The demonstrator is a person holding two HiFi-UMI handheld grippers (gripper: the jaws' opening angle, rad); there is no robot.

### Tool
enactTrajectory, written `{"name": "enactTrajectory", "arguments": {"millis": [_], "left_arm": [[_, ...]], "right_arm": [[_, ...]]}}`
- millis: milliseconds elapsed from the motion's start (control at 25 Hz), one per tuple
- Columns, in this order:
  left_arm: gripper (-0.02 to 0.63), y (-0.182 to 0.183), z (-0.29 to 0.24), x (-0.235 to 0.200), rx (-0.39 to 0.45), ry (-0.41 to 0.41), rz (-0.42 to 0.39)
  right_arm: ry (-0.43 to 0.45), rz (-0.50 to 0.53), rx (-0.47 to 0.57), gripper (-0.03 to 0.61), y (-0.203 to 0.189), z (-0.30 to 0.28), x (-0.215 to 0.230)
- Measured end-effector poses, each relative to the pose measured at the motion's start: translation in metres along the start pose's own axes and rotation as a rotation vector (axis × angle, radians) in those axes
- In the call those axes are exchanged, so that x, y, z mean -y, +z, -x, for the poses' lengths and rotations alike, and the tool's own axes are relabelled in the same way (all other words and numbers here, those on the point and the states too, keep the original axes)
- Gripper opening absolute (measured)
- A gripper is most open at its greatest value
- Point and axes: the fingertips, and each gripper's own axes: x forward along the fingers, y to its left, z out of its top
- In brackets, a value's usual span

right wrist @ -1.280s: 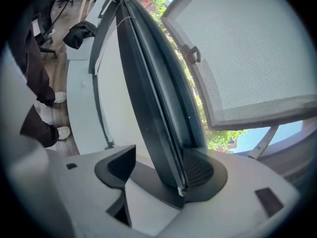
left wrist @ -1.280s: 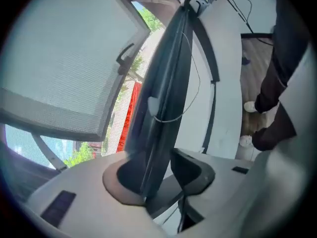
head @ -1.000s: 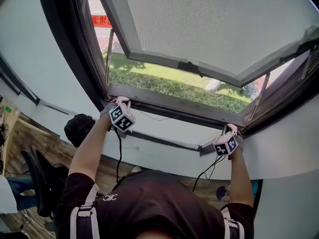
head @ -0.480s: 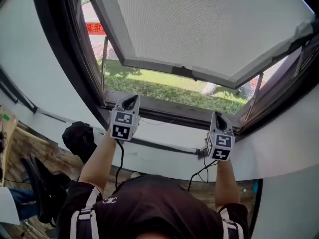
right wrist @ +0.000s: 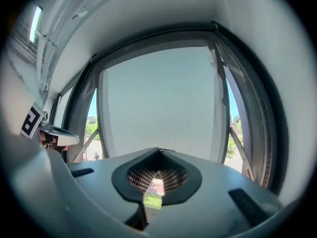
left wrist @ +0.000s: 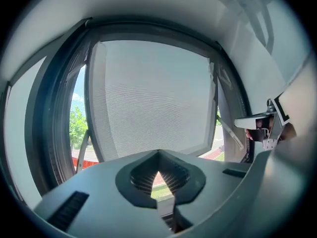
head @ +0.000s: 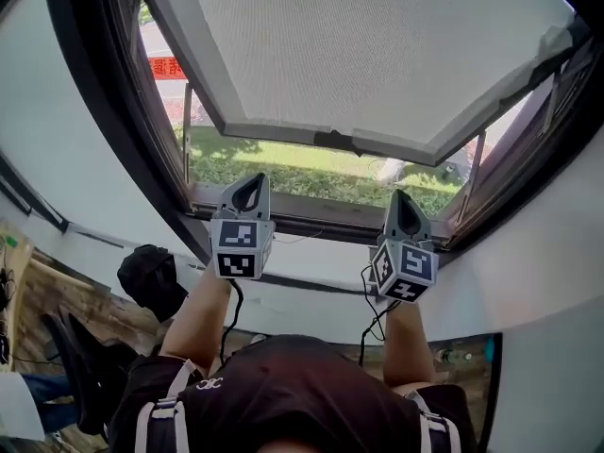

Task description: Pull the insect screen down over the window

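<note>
we are holding the left gripper (head: 249,189) and the right gripper (head: 400,204) up under the insect screen (head: 377,55). both have their jaws closed together on nothing, and their tips are pointing toward the screen's lower bar (head: 283,132) without touching it. the screen is covering the upper part of the opening. below the bar, the window is standing open to the grass (head: 283,170).

we are weighing what could go wrong from here. closed tips are offering only a push or a hook on the bar, so they are liable to slip off its smooth face. if that happens they may be poking into the mesh, which is looking thin enough to dent or tear. pulling harder on one side is likely to skew the bar and jam it. the right edge (head: 564,57) is looking ragged. we cannot tell whether that is seal or loose mesh, and a hard tug may be worsening it.

the mesh is showing as a fine, pale grey weave, flat and taut, letting light through. the bar is reading as a slim, straight, pale strip with a small dark tab (head: 357,145) near its middle. the window frame (head: 316,219) is looking dark and hard.
</note>
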Motion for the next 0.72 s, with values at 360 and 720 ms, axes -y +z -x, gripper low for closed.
{"name": "enactTrajectory", "arguments": {"millis": [360, 720], "left_arm": [[0.014, 0.009, -0.001, 0.013, 0.007, -0.028, 0.048], [0.014, 0.013, 0.007, 0.016, 0.015, -0.028, 0.041]], "right_arm": [[-0.009, 0.005, 0.032, 0.005, 0.010, 0.007, 0.001], [0.013, 0.033, 0.068, 0.003, 0.011, 0.014, -0.010]]}}
